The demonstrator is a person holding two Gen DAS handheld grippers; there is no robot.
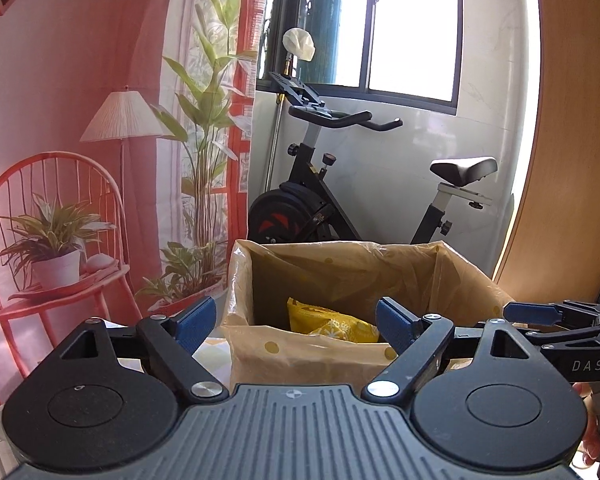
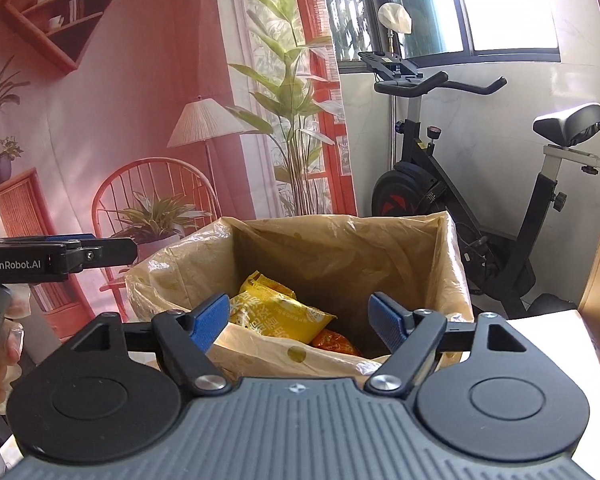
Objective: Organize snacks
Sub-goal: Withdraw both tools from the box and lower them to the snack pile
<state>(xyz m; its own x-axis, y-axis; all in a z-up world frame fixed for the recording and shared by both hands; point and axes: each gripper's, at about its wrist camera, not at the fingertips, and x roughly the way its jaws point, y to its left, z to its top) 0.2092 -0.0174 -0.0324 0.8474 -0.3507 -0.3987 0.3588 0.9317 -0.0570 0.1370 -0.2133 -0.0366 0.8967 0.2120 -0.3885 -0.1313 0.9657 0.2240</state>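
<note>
In the left wrist view, the left hand-held gripper (image 1: 296, 322) is spread wide and holds nothing. Just beyond it stands the cardboard box lined with a tan dotted plastic bag (image 1: 466, 276), and the yellow snack packet (image 1: 332, 324) lies inside at the bottom.

In the right wrist view, the right hand-held gripper (image 2: 300, 322) is also spread and empty. The same packet rests beside an orange snack packet (image 2: 334, 342). At least two snacks look stored; whether more remain, I cannot tell.
</note>
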